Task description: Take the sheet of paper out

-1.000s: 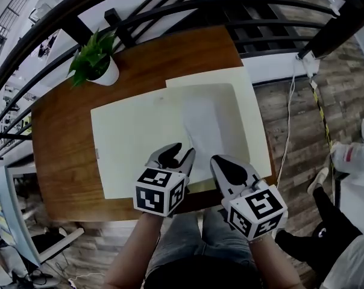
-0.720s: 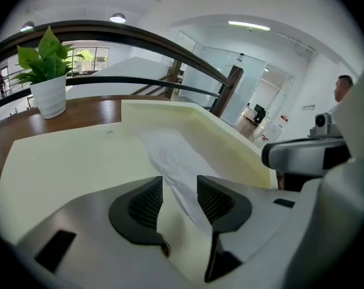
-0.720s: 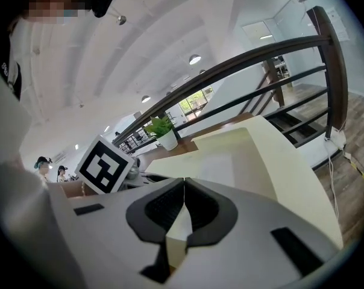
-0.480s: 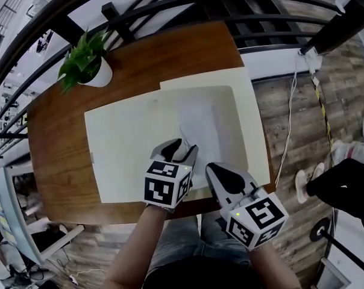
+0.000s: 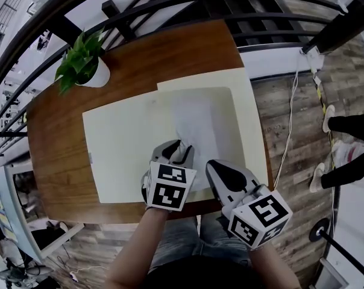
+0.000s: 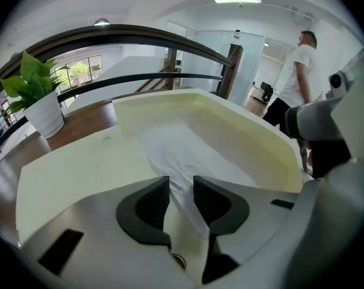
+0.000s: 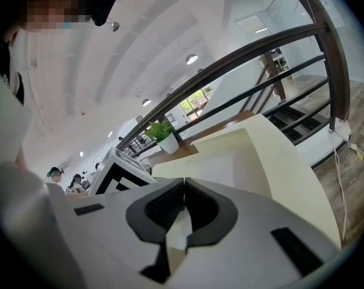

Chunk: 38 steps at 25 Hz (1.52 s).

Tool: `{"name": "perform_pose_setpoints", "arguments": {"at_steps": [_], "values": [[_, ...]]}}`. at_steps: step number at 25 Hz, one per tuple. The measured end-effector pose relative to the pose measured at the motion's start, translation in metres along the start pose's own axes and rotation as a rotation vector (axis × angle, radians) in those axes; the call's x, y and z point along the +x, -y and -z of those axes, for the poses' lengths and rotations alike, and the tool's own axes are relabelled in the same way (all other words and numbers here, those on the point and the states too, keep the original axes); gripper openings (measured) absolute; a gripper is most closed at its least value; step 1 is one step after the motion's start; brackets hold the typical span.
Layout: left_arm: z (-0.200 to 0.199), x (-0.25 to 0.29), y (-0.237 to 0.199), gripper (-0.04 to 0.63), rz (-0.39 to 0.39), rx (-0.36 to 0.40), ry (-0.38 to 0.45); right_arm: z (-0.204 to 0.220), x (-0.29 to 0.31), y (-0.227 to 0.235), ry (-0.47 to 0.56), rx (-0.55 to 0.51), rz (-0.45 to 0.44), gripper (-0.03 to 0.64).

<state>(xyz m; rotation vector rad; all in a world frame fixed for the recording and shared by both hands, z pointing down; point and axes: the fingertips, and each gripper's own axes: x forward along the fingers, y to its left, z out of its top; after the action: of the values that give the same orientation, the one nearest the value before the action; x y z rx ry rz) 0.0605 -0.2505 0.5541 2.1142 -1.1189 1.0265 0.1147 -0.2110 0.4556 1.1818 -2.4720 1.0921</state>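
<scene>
- A potted plant (image 5: 85,62) stands at the far left corner of the table (image 5: 55,143), well clear of the work.
- A wide cream folder (image 5: 122,143) lies across the table. The sheet of paper (image 5: 197,125) sits inside it toward the right, white and a little rumpled, and is not yet drawn out.
- The left tongs (image 5: 177,151) point steeply down at the near end of the sheet. They are spread and have just been closing in. The left gripper view shows a raised wrinkle of the paper between the pads, which do not look to be pressing on it.
- The step in hand appears to be taking hold of the sheet. The next move calls for closing the left tongs fully on that wrinkle, then drawing the paper toward the person without tearing it.
- The right tongs (image 5: 217,168) are pressed together, apparently pinching the folder's raised leaf (image 6: 248,131), which needs to be kept lifted.
</scene>
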Motion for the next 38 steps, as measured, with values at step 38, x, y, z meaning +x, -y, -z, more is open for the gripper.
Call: {"name": "perform_pose_setpoints", "arguments": {"at_steps": [38], "values": [[0.017, -0.057, -0.050, 0.029, 0.067, -0.196, 0.112, 0.000, 0.021, -0.036, 0.000, -0.063, 0.043, 0.026]]}}
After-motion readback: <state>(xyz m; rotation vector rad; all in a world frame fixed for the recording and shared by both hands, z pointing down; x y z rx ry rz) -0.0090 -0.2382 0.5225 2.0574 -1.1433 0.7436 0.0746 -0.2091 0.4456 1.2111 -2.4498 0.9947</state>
